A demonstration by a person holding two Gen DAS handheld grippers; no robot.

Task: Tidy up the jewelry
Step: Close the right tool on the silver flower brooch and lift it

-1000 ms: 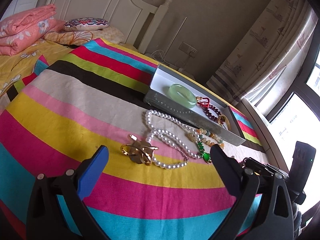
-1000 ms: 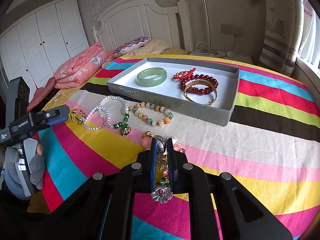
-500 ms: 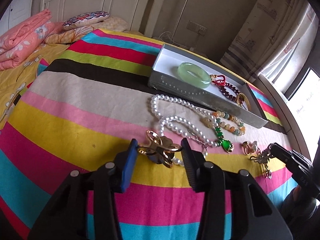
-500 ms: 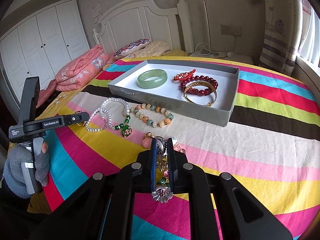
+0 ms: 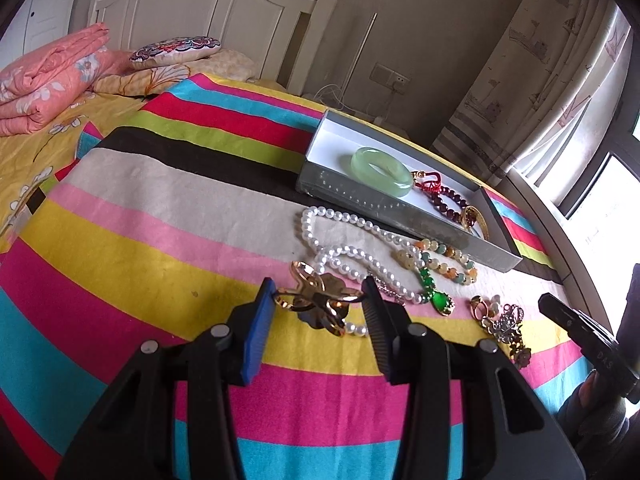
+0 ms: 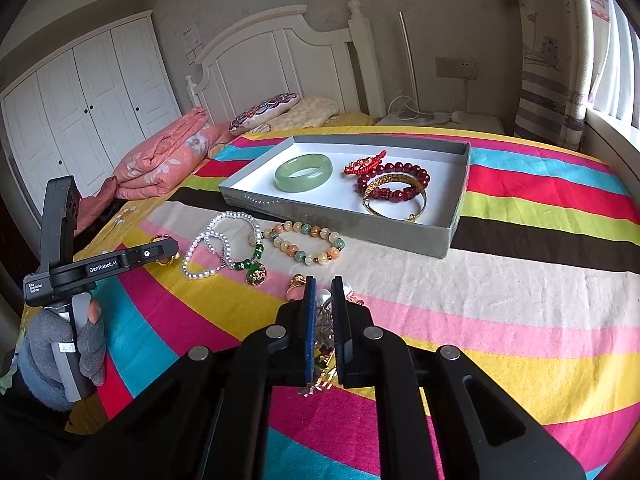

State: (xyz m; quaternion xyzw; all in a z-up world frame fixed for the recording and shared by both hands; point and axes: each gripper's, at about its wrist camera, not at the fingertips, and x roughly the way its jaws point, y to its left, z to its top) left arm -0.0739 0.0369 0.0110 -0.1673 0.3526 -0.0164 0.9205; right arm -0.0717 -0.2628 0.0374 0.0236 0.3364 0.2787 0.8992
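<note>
A bed covered by a bedspread [image 6: 540,208] with broad stripes of pink, yellow, turquoise, red, lime, black and cream is seen in both views, with a white panelled headboard [image 6: 280,52] at the far end, a white four-door wardrobe [image 6: 88,100] at ten o'clock in the right wrist view, and a patterned curtain [image 5: 532,64] beside a bright window at two o'clock in the left wrist view. A folded salmon-pink floral quilt [image 6: 168,156] and an embroidered oval cushion [image 5: 174,50] are stacked near the headboard. A shallow grey cardboard tray with a white floor [image 6: 456,200] lies on the stripes at twelve o'clock; a pale green jade bangle [image 6: 303,172], a dark red bead bracelet with a red knot [image 6: 394,174] and a thin gold bangle [image 6: 396,198] are held in it. Just in front of the tray, a white pearl necklace with a green pendant [image 5: 352,256] and a bracelet of orange and green stone beads [image 6: 308,242] are spread on the cloth. The left gripper [image 5: 318,304] is closed around a gold flower-shaped brooch with rings [image 5: 320,306], both pads touching it. The right gripper [image 6: 322,308] is pinched nearly together on a tangled cluster of silver and gold trinkets [image 5: 504,324] at six o'clock.
</note>
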